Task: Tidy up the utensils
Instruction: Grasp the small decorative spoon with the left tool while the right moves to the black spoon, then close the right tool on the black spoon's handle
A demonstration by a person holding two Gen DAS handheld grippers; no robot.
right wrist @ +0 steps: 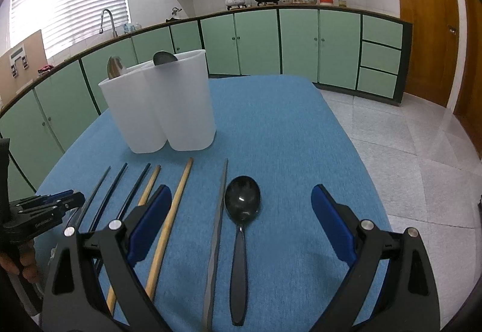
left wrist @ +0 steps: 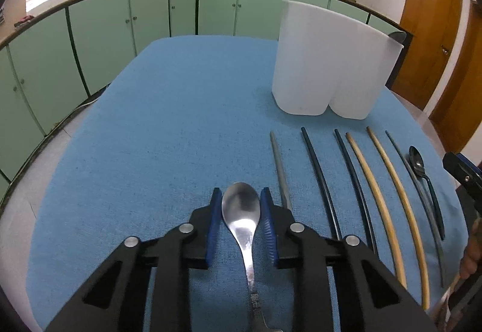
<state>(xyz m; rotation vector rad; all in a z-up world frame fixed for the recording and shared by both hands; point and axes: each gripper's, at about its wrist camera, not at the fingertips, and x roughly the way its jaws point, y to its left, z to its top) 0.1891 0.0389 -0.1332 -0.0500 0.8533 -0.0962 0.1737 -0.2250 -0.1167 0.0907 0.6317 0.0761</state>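
Here my left gripper point(left wrist: 241, 205) sat low over the blue tablecloth point(left wrist: 168, 121), its blue pads flanking the bowl of the silver spoon point(left wrist: 242, 214); whether they were pinching it or only bracketing it I could not tell. My right gripper point(right wrist: 241, 208) was spread wide, holding nothing, above the black spoon point(right wrist: 241, 211). Both spoons lay flat, bowls toward 12 o'clock, handles running back toward 6 o'clock. I judged the silver spoon stiff, light and slick, so the narrow neck just behind the bowl was the better hold; polished metal could twist between the pads. It looked bright, with an embossed mark low on the handle. From the left view, loose chopsticks point(left wrist: 388, 181) lay in a row at 3 o'clock. The white divided holder point(left wrist: 328, 67) stood at 1 o'clock, with two spoon bowls showing above its rim.
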